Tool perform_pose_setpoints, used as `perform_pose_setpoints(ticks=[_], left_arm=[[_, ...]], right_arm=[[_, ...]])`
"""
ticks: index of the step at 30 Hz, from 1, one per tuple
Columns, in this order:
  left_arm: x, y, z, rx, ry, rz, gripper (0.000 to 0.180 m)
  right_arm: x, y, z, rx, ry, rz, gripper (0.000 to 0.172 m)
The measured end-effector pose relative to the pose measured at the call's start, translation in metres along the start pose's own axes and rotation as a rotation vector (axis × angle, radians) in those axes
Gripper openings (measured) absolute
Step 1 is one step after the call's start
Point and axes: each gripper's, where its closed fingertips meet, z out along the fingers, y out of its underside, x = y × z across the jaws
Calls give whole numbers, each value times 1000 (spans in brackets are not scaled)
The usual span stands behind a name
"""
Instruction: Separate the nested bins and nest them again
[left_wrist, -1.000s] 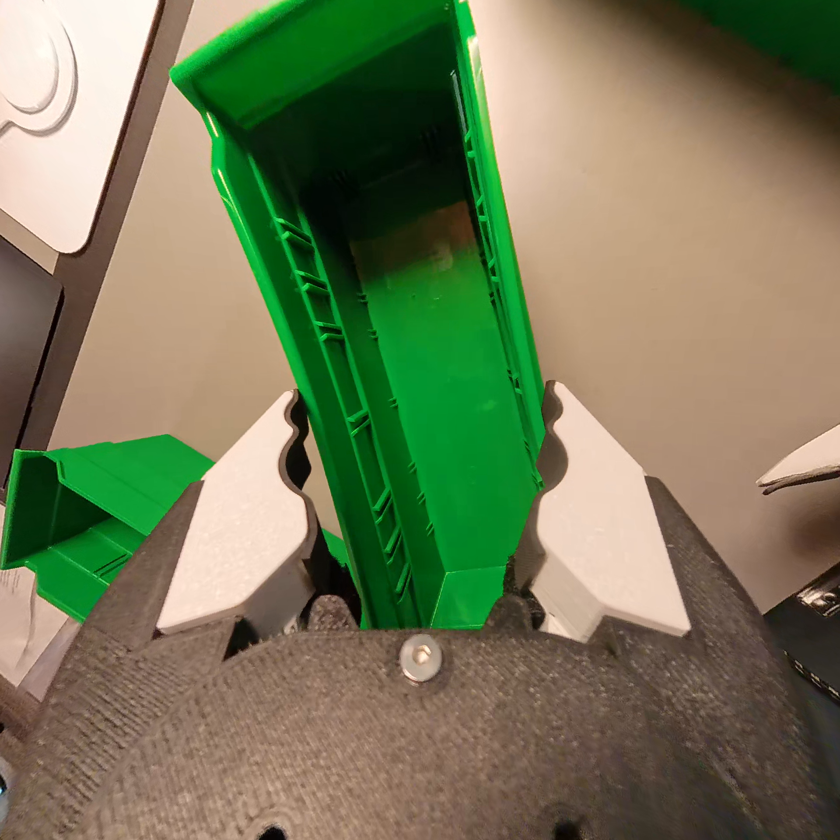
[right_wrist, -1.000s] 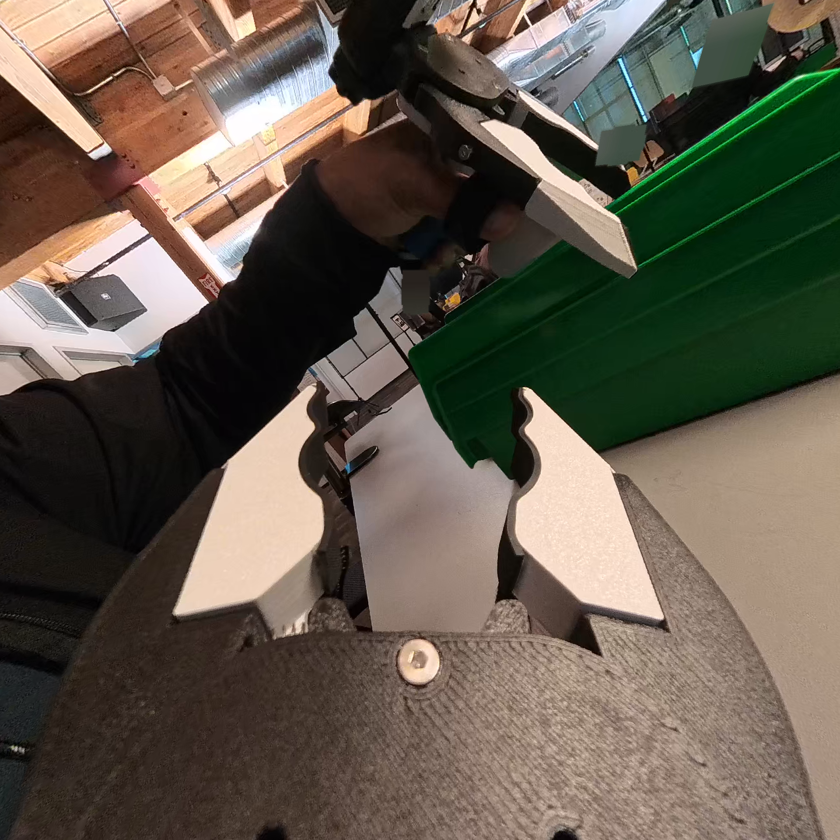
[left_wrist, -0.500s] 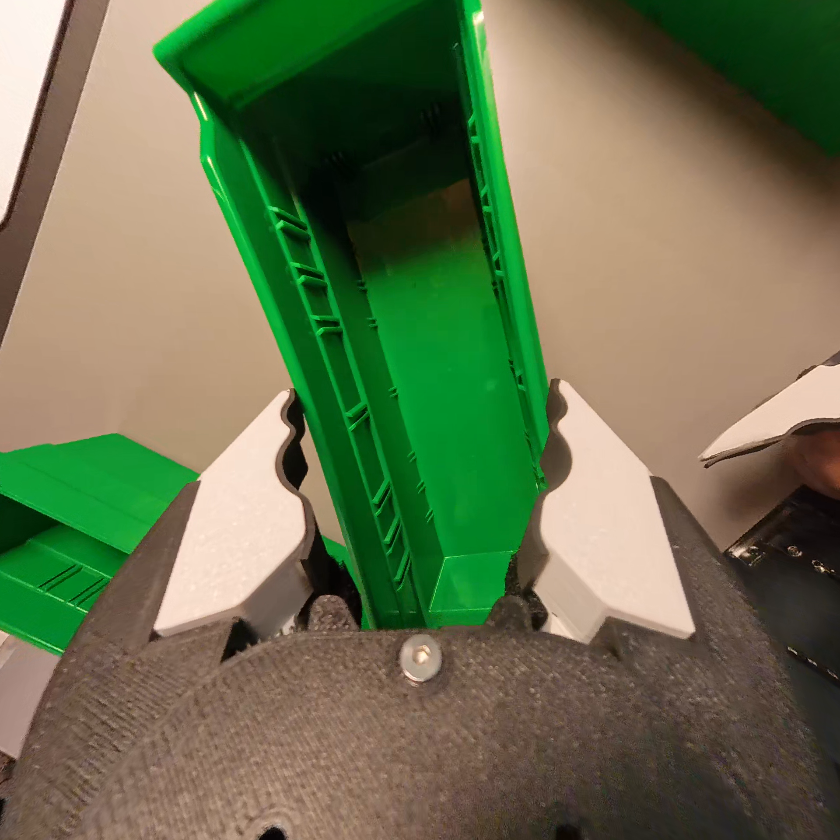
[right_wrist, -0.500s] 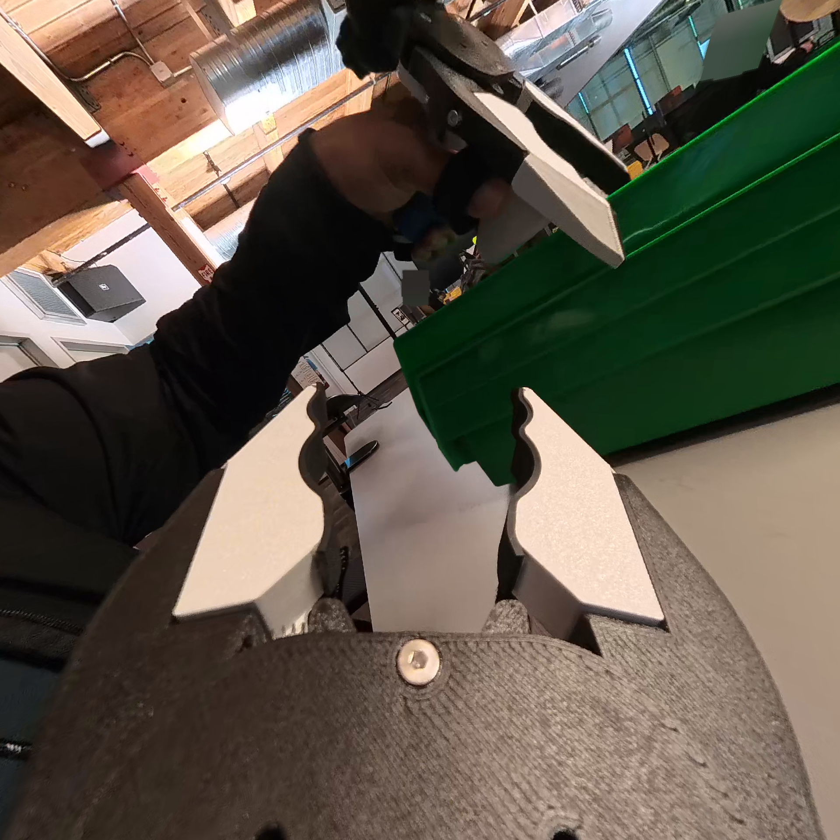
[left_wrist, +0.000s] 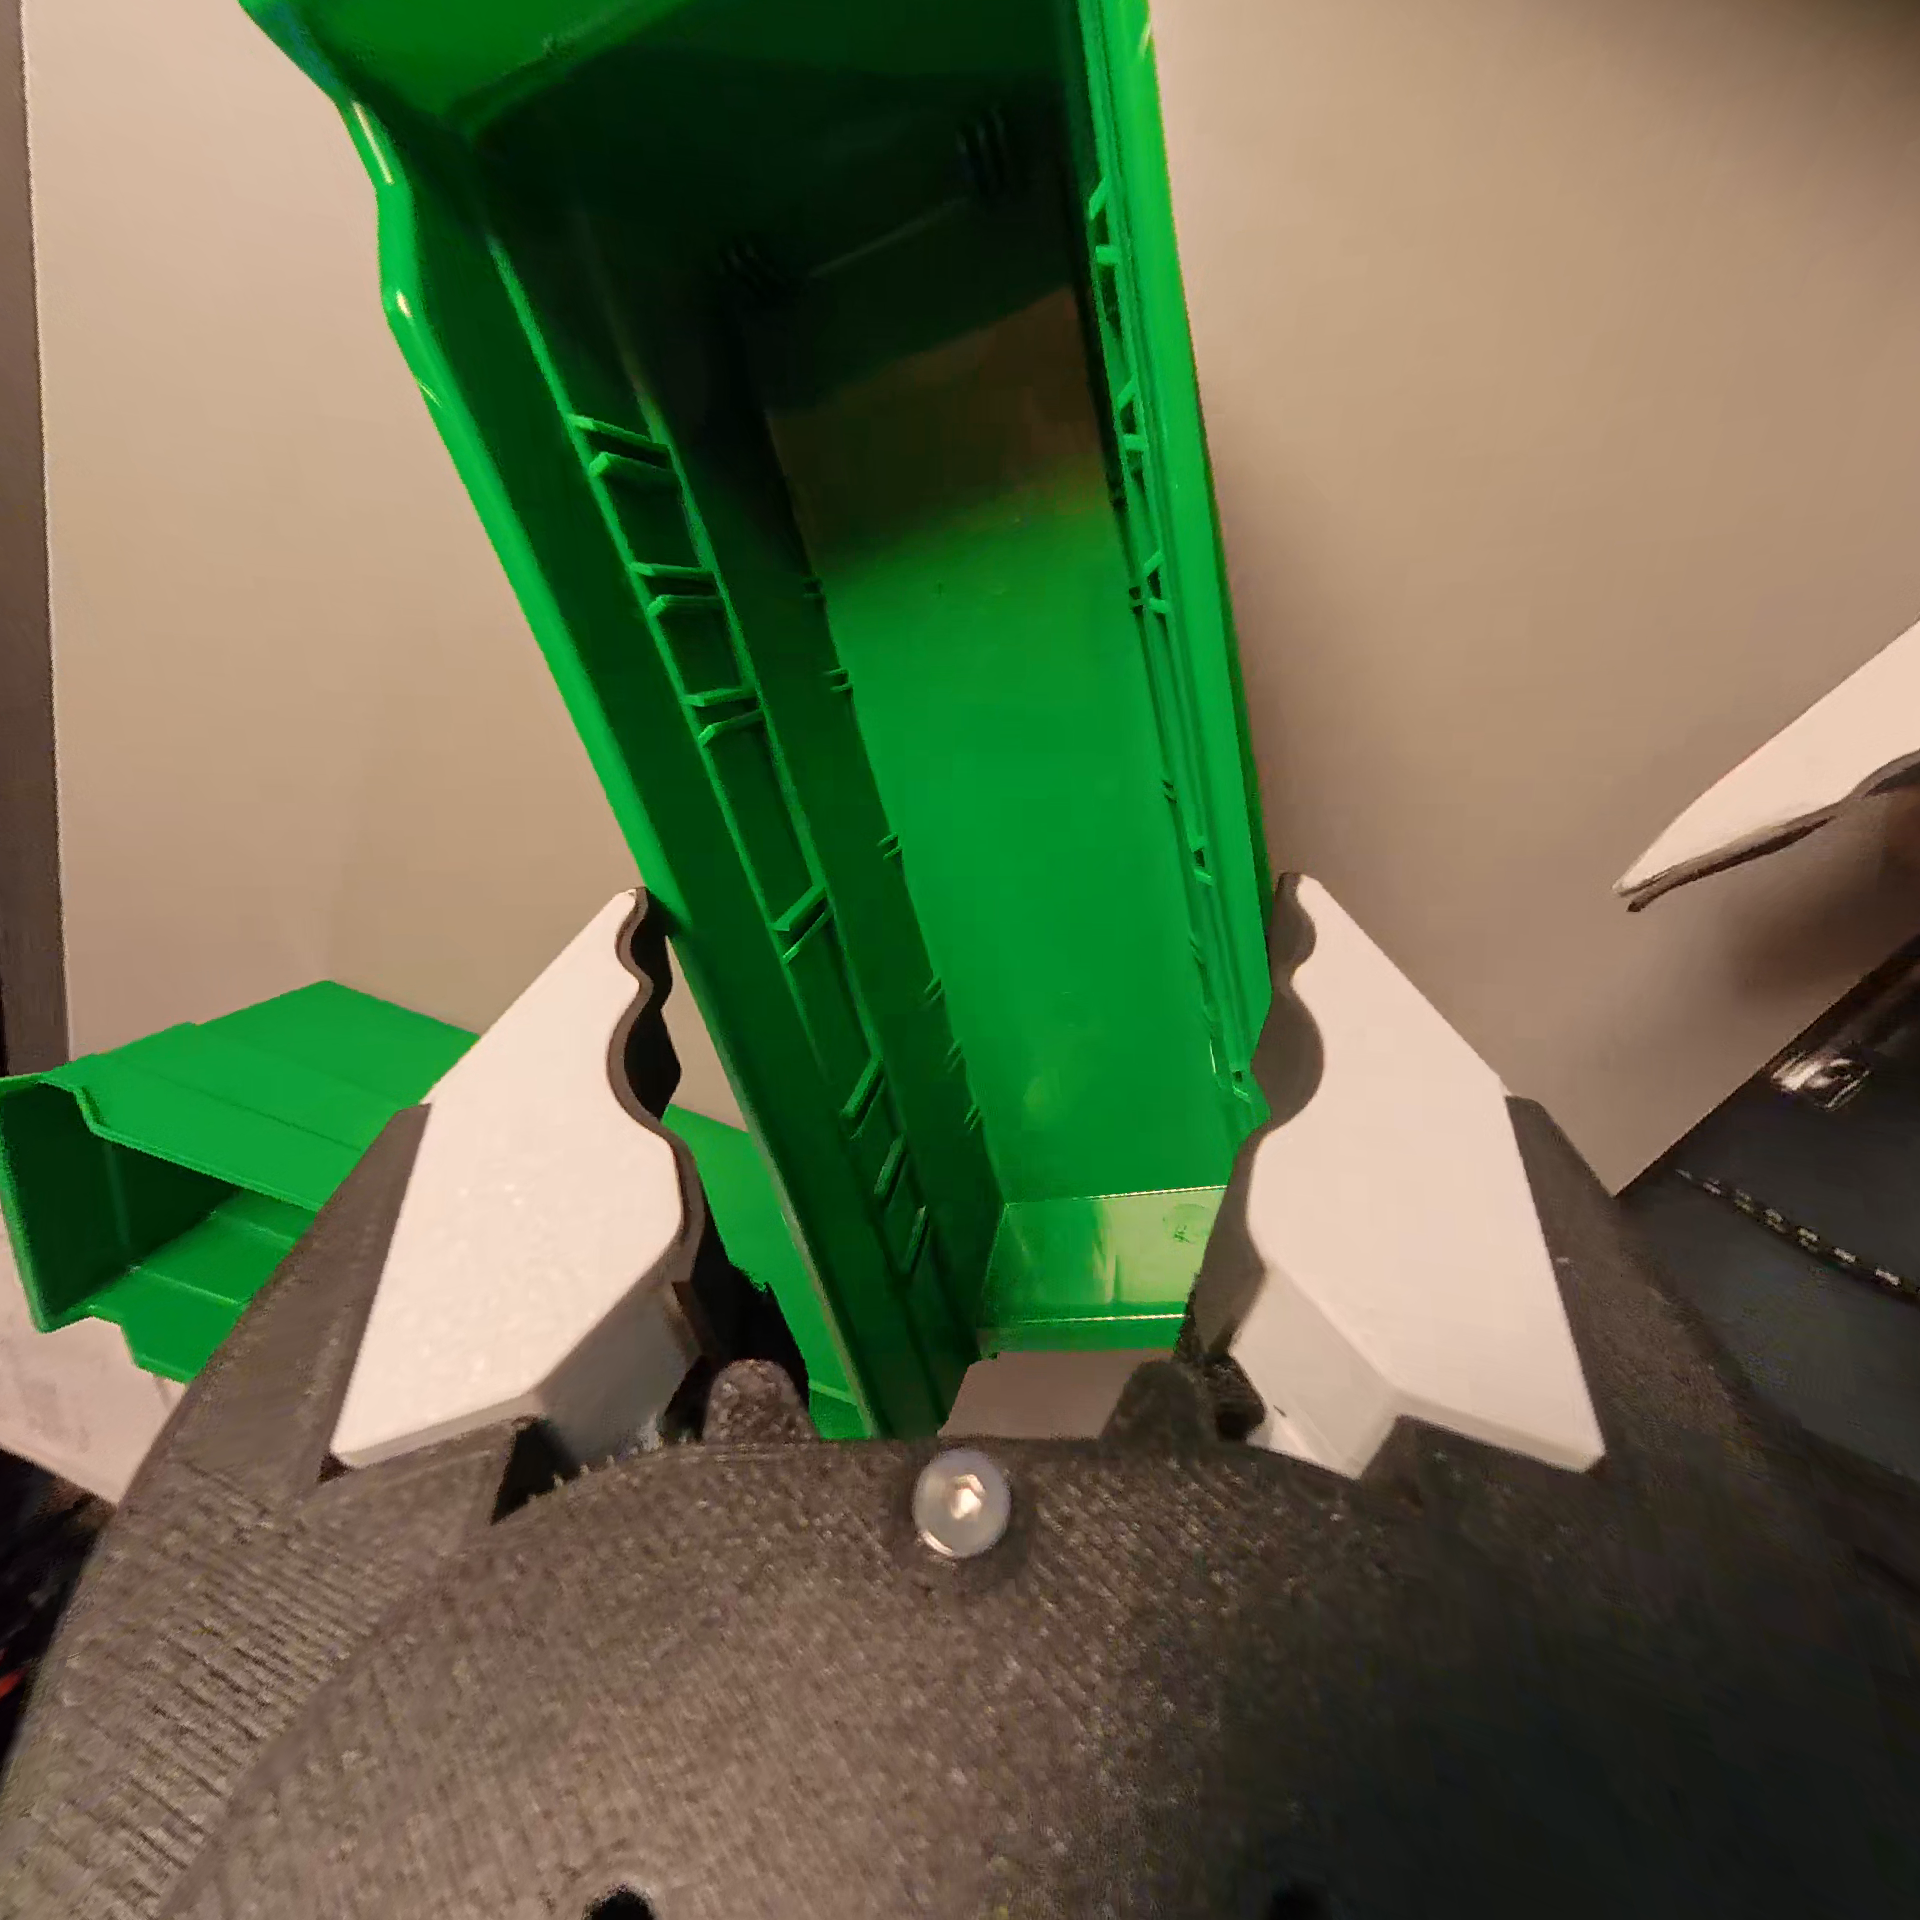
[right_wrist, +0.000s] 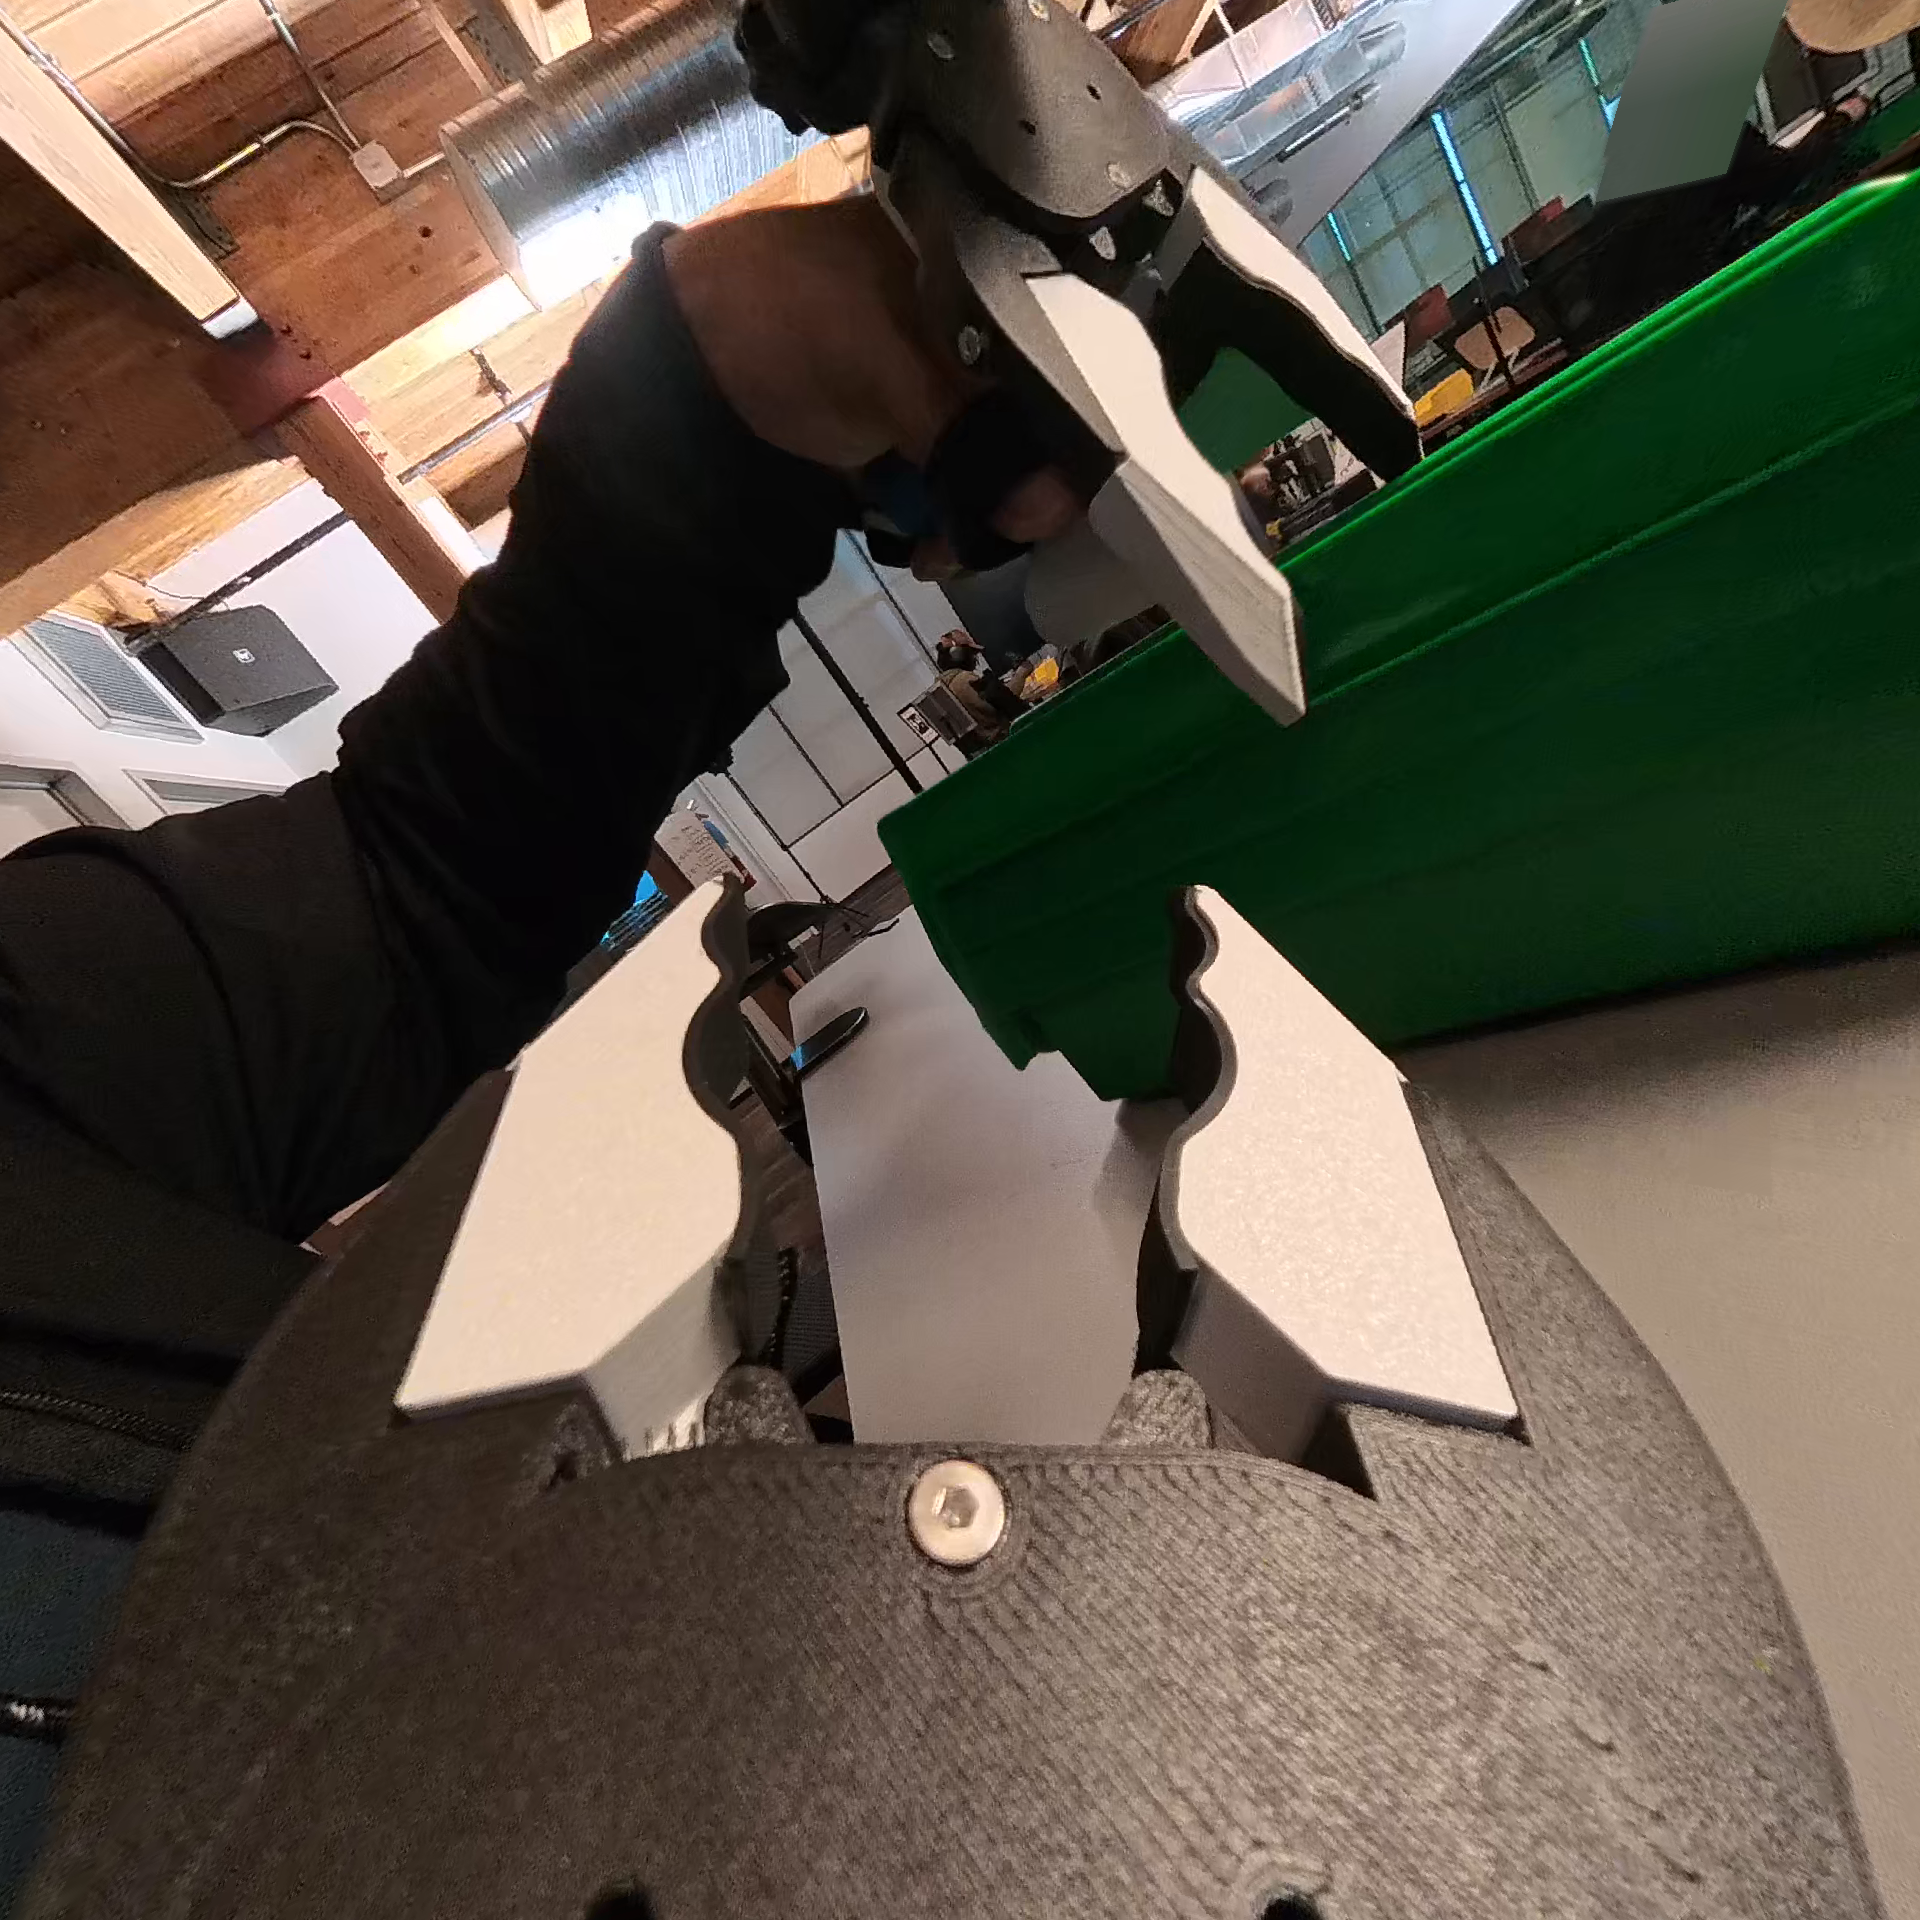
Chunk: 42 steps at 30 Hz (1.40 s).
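The long green plastic bin (left_wrist: 987, 779) is sitting w/ its near end between the fingers of the left gripper (left_wrist: 961, 894). The gripper is standing wide, not squeezing: one finger (left_wrist: 1382, 1143) is touching the bin's side, but a dark gap is showing by the other finger (left_wrist: 540, 1143). The bin's far end is pointing away over the pale grey desk (left_wrist: 1507, 520).

What could go wrong: w/ only one side touched, the bin could be slipping or tipping over. The plastic is looking smooth and shiny, so it's prob. slippery. The thin ribs along the wall could be catching on a finger.

A second green plastic bin (left_wrist: 208, 1143) is lying on its side nearby, apart from the first. The right gripper (right_wrist: 961, 894) is hanging wide too, w/ nothing in it, near the bin's corner.
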Motion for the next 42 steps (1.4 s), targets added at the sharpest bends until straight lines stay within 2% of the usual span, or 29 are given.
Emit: perform_pose_setpoints(ticks=[13, 19, 26, 42], left_arm=[[0, -3, -9, 41, -30, 9, 117], [4, -2, -2, 47, 21, -31, 113], [-7, -9, -5, 118, -4, -55, 89], [-5, -13, -26, 123, -80, 0, 90]], right_arm=[[0, 0, 0, -2, -4, 3, 84], [0, 1, 0, -4, -2, 1, 84], [0, 1, 1, -5, -2, 5, 84], [1, 2, 2, -15, 7, 5, 84]])
